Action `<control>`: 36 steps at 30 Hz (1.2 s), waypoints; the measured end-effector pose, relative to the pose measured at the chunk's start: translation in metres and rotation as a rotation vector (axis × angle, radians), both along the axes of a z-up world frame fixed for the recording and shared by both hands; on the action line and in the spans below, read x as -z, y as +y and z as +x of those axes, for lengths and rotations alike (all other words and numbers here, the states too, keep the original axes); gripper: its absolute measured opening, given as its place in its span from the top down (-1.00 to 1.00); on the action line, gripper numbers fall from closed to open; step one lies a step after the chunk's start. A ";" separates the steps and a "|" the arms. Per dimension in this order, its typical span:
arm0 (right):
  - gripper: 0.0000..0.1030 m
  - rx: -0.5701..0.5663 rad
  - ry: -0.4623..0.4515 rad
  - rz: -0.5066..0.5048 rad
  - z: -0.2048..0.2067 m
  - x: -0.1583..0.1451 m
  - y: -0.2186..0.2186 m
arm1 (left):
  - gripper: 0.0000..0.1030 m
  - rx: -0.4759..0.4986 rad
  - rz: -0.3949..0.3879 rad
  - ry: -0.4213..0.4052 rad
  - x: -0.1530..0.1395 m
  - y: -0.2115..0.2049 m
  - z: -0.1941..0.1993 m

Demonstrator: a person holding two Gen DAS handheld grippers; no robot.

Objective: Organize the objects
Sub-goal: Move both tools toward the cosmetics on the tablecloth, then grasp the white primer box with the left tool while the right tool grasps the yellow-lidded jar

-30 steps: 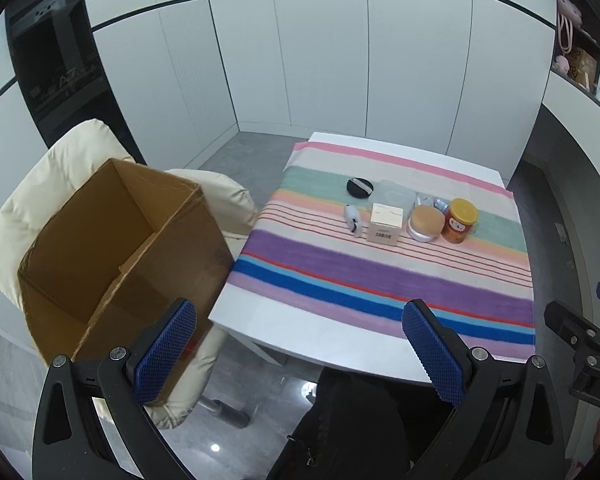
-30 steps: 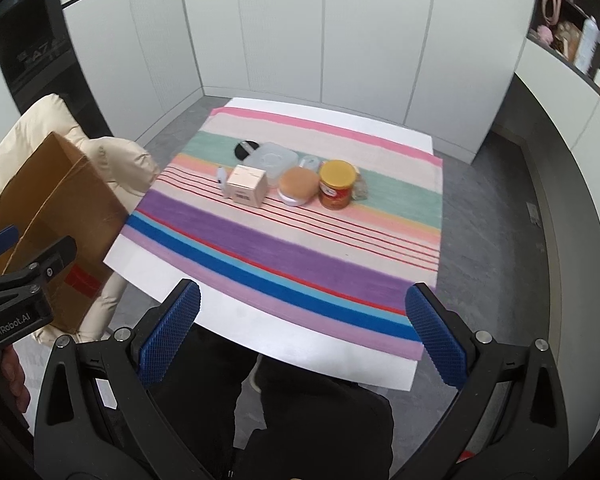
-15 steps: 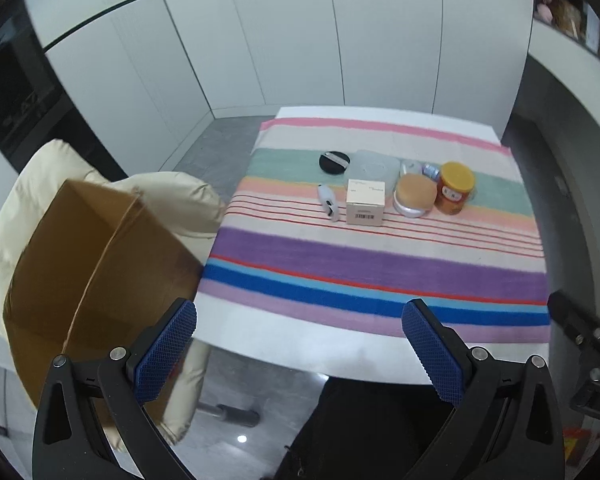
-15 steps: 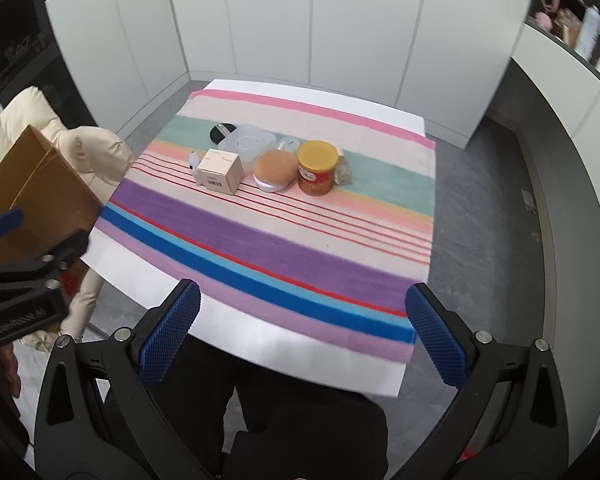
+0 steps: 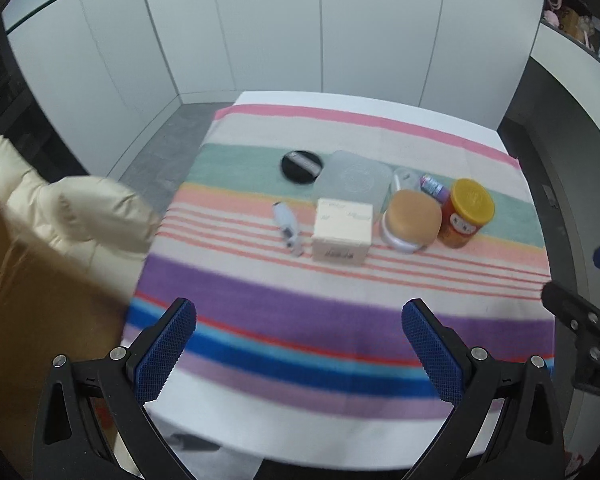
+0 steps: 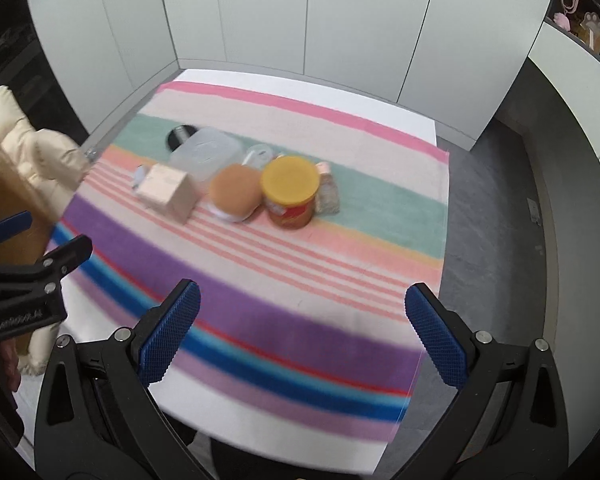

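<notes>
A row of objects sits mid-table on a striped cloth [image 5: 340,304]: a black round compact [image 5: 301,165], a clear lidded container [image 5: 354,180], a small white-grey tube [image 5: 287,229], a cream box [image 5: 342,230], a tan-lidded jar [image 5: 414,220], a yellow-lidded orange jar [image 5: 466,212] and a small bottle [image 5: 432,187]. In the right wrist view the box [image 6: 166,192], tan jar [image 6: 236,192] and yellow-lidded jar [image 6: 290,190] appear again. My left gripper [image 5: 300,344] and right gripper [image 6: 300,332] both hover open over the near stripes, well short of the objects, holding nothing.
A cardboard box [image 5: 28,320] rests on a cream padded chair [image 5: 80,216] left of the table. White cabinet walls [image 5: 320,20] stand behind, and shelves with items [image 6: 588,28] at upper right. Grey floor [image 6: 500,240] lies right of the table.
Both grippers have moved forward toward the table, so the objects look larger and nearer. The cardboard box has slid toward the left edge of view. Both stay open.
</notes>
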State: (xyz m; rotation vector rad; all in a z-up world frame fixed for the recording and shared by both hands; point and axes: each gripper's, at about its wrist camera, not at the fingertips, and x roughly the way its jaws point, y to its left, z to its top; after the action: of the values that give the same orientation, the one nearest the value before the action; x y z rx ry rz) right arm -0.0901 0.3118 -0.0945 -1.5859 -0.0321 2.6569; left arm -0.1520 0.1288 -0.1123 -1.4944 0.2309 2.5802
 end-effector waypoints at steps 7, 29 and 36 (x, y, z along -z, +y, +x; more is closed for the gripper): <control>-1.00 -0.021 0.013 0.027 -0.039 0.031 0.001 | -0.96 0.011 -0.014 -0.031 0.042 0.018 -0.032; -0.28 -0.077 0.009 -0.015 -0.109 0.098 0.000 | -0.05 0.030 0.053 -0.053 0.095 0.057 -0.076; -0.10 -0.129 0.023 -0.025 -0.102 0.089 -0.008 | -0.03 0.016 0.108 -0.047 0.078 0.051 -0.072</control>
State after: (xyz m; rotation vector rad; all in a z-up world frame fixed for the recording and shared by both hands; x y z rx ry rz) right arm -0.1923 0.3035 -0.1839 -1.6125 -0.1033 2.7824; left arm -0.2239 0.1800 -0.1908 -1.5063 0.0955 2.4985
